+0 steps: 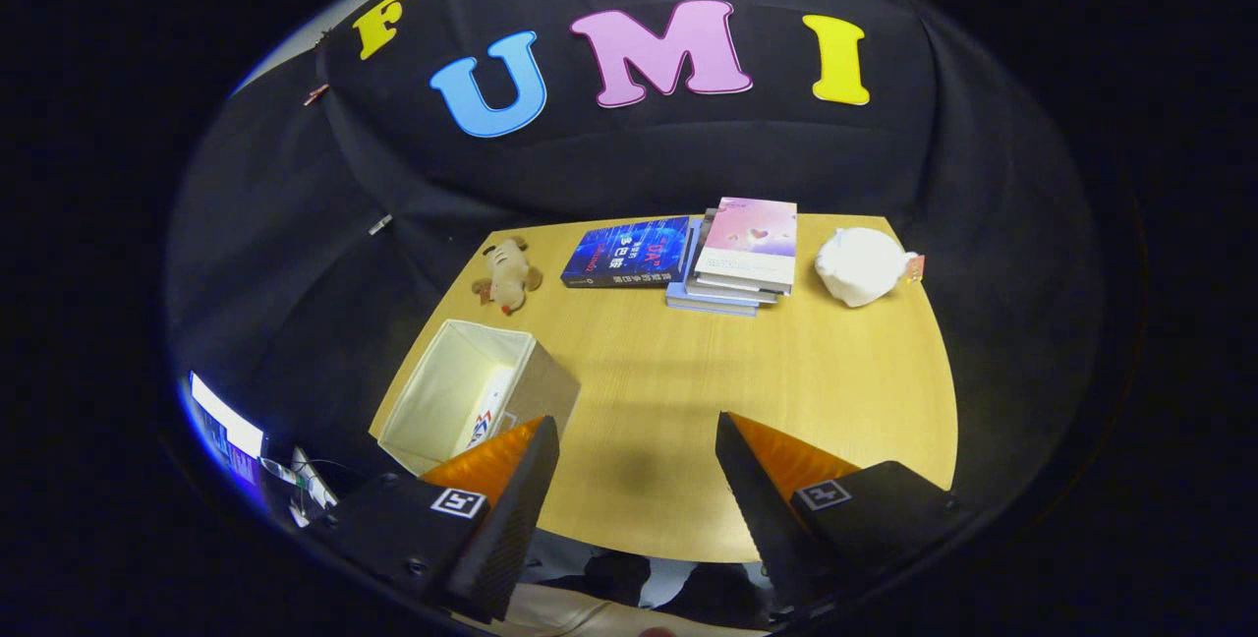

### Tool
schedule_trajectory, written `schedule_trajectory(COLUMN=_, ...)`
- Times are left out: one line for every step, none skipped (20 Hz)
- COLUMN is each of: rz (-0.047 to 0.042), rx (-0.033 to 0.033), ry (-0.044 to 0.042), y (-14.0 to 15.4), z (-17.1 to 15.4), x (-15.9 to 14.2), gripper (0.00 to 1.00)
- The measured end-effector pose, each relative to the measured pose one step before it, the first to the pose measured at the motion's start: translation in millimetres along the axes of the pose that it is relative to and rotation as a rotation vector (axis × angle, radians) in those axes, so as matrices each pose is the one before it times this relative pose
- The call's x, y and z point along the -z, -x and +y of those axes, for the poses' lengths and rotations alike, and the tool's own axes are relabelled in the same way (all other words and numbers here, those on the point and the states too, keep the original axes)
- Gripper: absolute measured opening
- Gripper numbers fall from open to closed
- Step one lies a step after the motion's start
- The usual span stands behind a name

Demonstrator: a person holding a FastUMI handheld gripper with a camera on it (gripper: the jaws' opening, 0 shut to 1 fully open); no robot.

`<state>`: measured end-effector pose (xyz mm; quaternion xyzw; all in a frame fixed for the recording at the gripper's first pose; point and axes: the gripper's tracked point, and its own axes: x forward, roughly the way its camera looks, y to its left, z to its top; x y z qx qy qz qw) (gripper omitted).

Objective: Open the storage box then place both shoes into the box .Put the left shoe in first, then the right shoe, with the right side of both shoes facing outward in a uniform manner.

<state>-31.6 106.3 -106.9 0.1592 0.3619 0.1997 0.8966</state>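
A cream fabric storage box (462, 381) stands open-topped on the wooden table (786, 391), just ahead of my left finger. Something flat with a printed pattern (489, 413) lies inside it against the right wall; I cannot tell what it is. My gripper (637, 435) hangs open above the table's near edge, with nothing between its fingers, only bare tabletop and its own shadow.
At the table's far side lie a small plush toy (507, 273), a dark blue book (629, 252), a stack of books (739, 254) and a white plush object (863, 265). Black cloth walls surround the table. A lit screen (228, 429) glows beyond the box.
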Motion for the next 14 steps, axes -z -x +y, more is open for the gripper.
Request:
schedule_trajectory(rz=-0.01587, rx=0.00601, ry=0.00989, y=8.92, z=-8.52, x=2.28, gripper=0.98)
schedule_trajectory(rz=-0.01349, rx=0.00725, ry=0.00569, y=4.92, z=-6.97, x=0.95, gripper=0.98)
schedule_trajectory(rz=-0.02035, rx=0.00671, ry=0.00564, y=6.77, z=-7.11, x=1.38, gripper=0.98)
schedule_trajectory(rz=-0.02690, rx=0.00432, ry=0.00634, y=4.30, z=-4.34, x=1.85, gripper=0.98)
schedule_trajectory(rz=-0.02928, rx=0.00242, ry=0.00983, y=6.16, z=-4.88, x=-1.27, gripper=0.98)
schedule_trajectory(rz=-0.03010, rx=0.00783, ry=0.01092, y=5.18, z=-7.02, x=-1.41, gripper=0.98)
schedule_trajectory(rz=-0.03043, rx=0.00408, ry=0.00854, y=5.53, z=-5.76, x=-2.47, gripper=0.98)
schedule_trajectory(rz=-0.02811, rx=-0.00156, ry=0.00238, y=6.46, z=-4.19, x=-2.72, gripper=0.98)
schedule_trajectory(rz=-0.02723, rx=-0.00956, ry=-0.00143, y=5.80, z=-2.38, x=-3.63, gripper=0.98)
schedule_trajectory(rz=-0.02981, rx=-0.00696, ry=0.00146, y=5.75, z=-2.56, x=-4.39, gripper=0.98)
schedule_trajectory(rz=-0.02954, rx=-0.00349, ry=0.00707, y=2.84, z=-3.10, x=-5.62, gripper=0.98)
schedule_trajectory(rz=-0.03522, rx=-0.00141, ry=0.01075, y=2.59, z=-6.17, x=-7.39, gripper=0.98)
schedule_trajectory(rz=-0.03266, rx=0.00363, ry=0.01246, y=2.14, z=-4.40, x=-6.61, gripper=0.98)
schedule_trajectory(rz=-0.03373, rx=0.00355, ry=0.01795, y=3.34, z=-4.57, x=-7.35, gripper=0.98)
